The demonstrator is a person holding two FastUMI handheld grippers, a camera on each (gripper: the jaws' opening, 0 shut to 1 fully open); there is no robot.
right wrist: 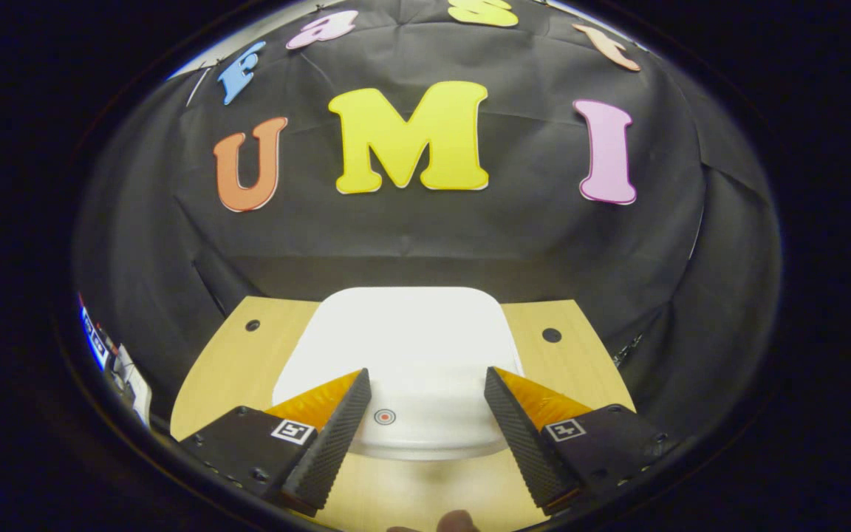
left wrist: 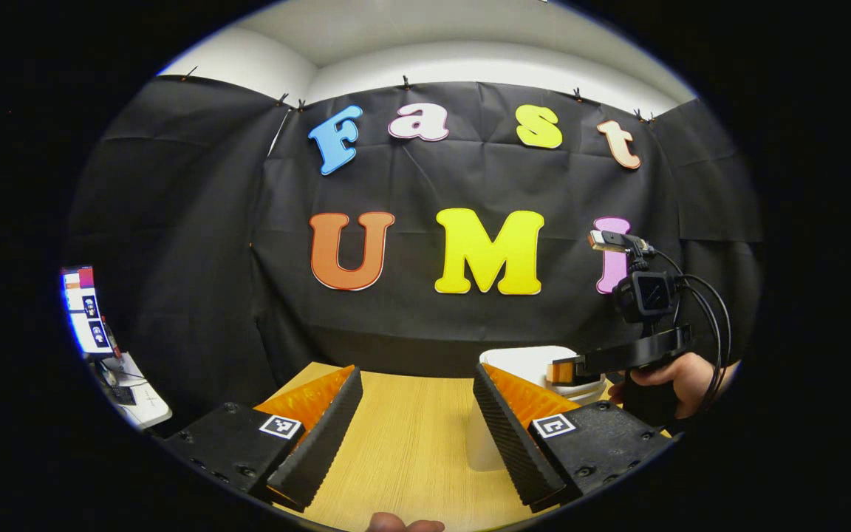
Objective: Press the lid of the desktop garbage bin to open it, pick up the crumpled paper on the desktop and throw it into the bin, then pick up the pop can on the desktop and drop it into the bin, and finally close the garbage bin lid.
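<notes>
The white desktop garbage bin [right wrist: 403, 340] stands on the wooden table with its lid down; a small red ring mark [right wrist: 385, 417] sits near the lid's front edge. My right gripper [right wrist: 428, 373] hovers open just above the front of the lid, one finger on each side of the mark. In the left gripper view the bin [left wrist: 525, 360] is at the right, partly behind one of my fingers, and the right gripper [left wrist: 560, 369] reaches over it, held by a hand [left wrist: 680, 380]. My left gripper [left wrist: 417, 380] is open over bare tabletop, holding nothing.
The wooden table [left wrist: 403, 443] ends at the black cloth wall close behind the bin. Two dark holes [right wrist: 252, 325] [right wrist: 552, 335] mark its far corners. A lit monitor [left wrist: 82, 310] and a white side desk [left wrist: 137, 399] stand off to the left.
</notes>
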